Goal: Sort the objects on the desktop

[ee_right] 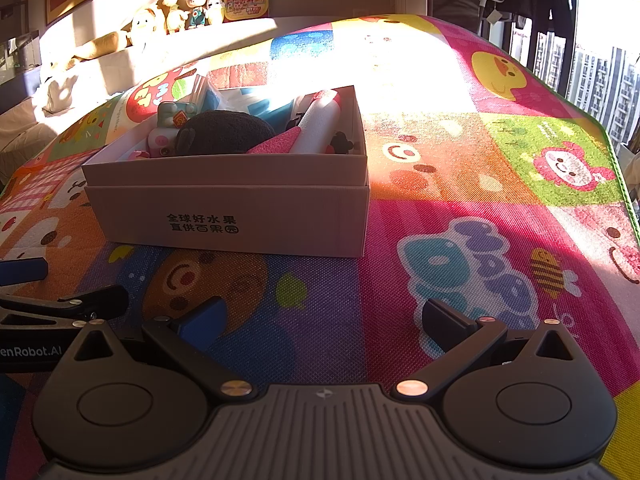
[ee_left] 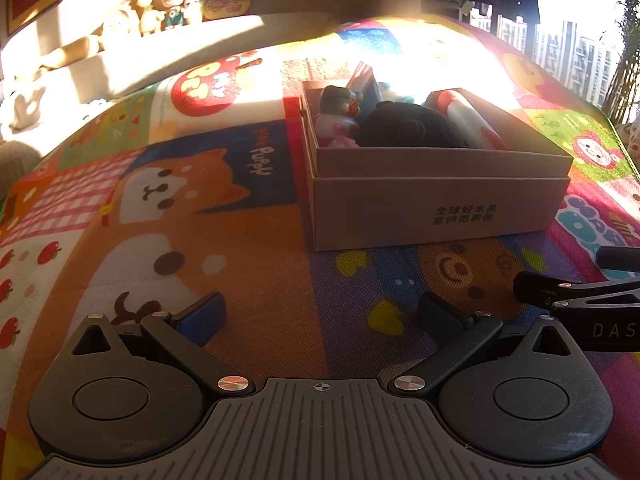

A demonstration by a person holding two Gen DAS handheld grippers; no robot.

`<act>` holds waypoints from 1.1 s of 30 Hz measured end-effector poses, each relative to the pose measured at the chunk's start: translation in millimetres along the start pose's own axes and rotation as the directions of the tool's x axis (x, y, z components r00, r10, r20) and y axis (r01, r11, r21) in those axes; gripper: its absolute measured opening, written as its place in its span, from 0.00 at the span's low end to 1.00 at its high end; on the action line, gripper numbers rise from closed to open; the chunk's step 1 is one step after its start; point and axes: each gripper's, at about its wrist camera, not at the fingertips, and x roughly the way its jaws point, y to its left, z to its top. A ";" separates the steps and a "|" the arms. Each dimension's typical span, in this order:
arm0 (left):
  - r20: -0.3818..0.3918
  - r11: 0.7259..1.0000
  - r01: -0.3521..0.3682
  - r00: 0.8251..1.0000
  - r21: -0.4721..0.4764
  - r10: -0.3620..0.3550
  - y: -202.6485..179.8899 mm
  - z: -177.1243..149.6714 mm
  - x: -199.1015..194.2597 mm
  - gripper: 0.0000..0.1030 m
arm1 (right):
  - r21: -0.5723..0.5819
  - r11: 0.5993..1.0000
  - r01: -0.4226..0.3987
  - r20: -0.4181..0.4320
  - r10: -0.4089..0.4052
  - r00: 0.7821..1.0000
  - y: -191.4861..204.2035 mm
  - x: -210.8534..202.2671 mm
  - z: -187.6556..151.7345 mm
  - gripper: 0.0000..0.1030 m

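A cardboard box [ee_left: 440, 208] with black printed characters stands on a colourful cartoon play mat; it also shows in the right wrist view [ee_right: 224, 216]. Inside lie a black plush toy [ee_left: 404, 126] [ee_right: 224, 132], a small pink and white figurine [ee_left: 334, 124] [ee_right: 160, 140], a white and red roll [ee_left: 466, 118] [ee_right: 320, 120], a pink piece [ee_right: 276, 142] and books. My left gripper [ee_left: 322, 316] is open and empty, low over the mat in front of the box. My right gripper [ee_right: 324, 320] is open and empty, in front of the box's right corner.
The play mat [ee_right: 480, 184] runs to a green edge at the right. A ledge at the back left carries several plush dolls [ee_right: 176, 12] and a picture card [ee_right: 246, 2]. Windows stand at the far right. The right gripper's arm shows at the left wrist view's right edge [ee_left: 580, 300].
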 end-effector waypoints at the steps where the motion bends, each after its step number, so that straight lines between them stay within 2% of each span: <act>1: 0.000 1.000 0.002 1.000 -0.003 -0.002 0.5 0.0 -0.1 1.00 | 0.000 1.000 0.000 0.000 0.000 1.000 -0.1 0.0 0.0 1.00; 21: -0.001 1.000 0.010 1.000 -0.010 -0.010 3.1 0.1 -1.8 1.00 | 0.000 1.000 0.001 0.000 -0.001 1.000 -0.1 0.0 0.2 1.00; 26: -0.046 0.999 0.037 0.998 0.000 -0.037 5.4 3.6 -3.1 1.00 | 0.001 1.000 0.000 0.000 0.000 1.000 -0.1 0.0 0.0 1.00; 30: -0.059 1.000 0.025 0.998 0.009 -0.025 1.9 2.9 -4.1 1.00 | 0.001 1.000 0.000 0.000 0.000 1.000 -0.2 0.0 0.0 1.00; 33: -0.058 1.000 0.013 0.998 -0.021 -0.014 2.6 4.2 -3.0 1.00 | 0.001 1.000 0.000 0.000 0.000 1.000 -0.4 0.0 0.0 1.00</act>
